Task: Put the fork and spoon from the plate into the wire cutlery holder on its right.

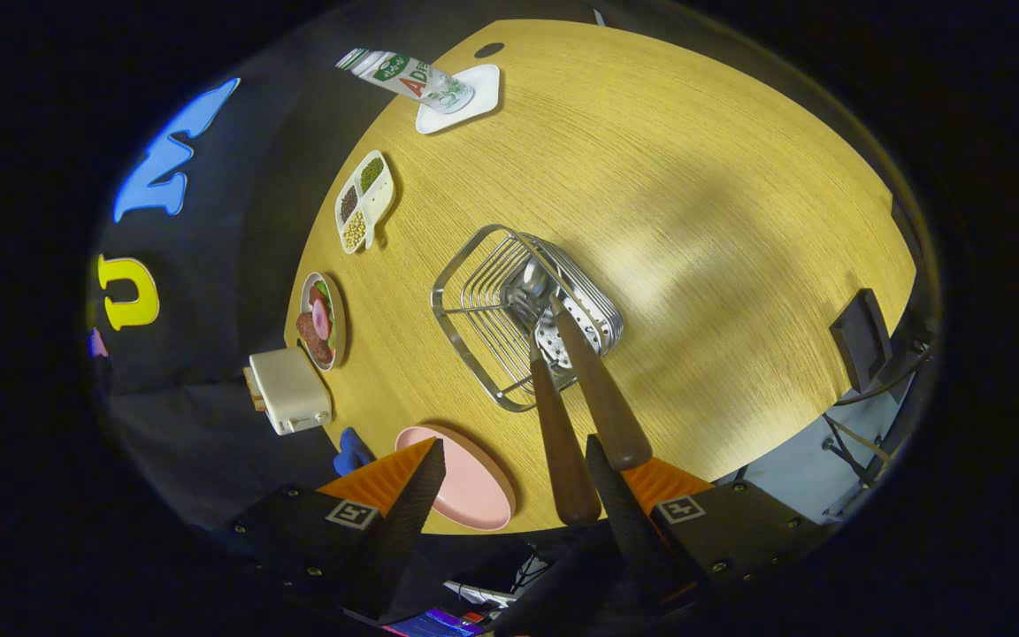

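Right now the hand-held gripper is hanging over the near edge of the bench with its fingers spread wide, pressing on nothing. One wooden handle is lying close against the inside of the right finger, though whether it is touching is hard to tell.

Just ahead of the fingers, two pieces of cutlery are leaning in the wire holder, wooden handles pointing back toward the fingers and metal heads down inside the wires. The spoon is showing its bowl at the far end; the other head is hidden behind the wires, so I am taking it for the fork by judgement only. The pink plate is sitting just beyond the left finger, beside the holder, and it is looking bare.

Both pieces are looking stiff and light, with smooth tapering handles that could slip under a loose pinch; the thick part of a handle would be the place to grip, across its width. The holder is probably light too and could slide if nudged.

Farther off along the bench edge are sitting a toaster, a dish of food, a divided tray and a bottle lying on a white coaster.
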`<action>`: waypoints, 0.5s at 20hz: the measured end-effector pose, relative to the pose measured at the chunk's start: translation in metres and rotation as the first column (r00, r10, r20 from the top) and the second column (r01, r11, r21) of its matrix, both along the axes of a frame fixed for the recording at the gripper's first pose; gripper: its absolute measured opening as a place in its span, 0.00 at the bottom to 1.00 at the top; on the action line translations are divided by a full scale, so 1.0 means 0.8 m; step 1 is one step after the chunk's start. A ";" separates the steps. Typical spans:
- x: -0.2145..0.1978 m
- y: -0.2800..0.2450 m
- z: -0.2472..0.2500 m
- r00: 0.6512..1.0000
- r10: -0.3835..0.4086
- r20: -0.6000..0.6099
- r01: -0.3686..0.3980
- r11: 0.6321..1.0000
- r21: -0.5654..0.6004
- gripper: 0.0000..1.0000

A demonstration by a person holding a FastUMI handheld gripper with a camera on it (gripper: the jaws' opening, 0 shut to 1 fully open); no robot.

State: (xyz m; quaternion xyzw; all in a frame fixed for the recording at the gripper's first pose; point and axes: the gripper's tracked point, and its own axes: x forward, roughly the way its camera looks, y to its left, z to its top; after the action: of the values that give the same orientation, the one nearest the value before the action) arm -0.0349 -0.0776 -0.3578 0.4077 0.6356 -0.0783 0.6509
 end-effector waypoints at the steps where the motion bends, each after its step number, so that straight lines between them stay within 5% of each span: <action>1: -0.001 0.000 0.001 1.000 0.000 0.000 0.000 1.000 -0.001 0.98; 10: -0.002 -0.022 0.028 0.993 0.088 0.084 -0.077 0.989 -0.125 0.98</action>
State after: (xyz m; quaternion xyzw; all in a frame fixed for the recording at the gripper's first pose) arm -0.0369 -0.0955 -0.3351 0.3436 0.6164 -0.0718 0.7049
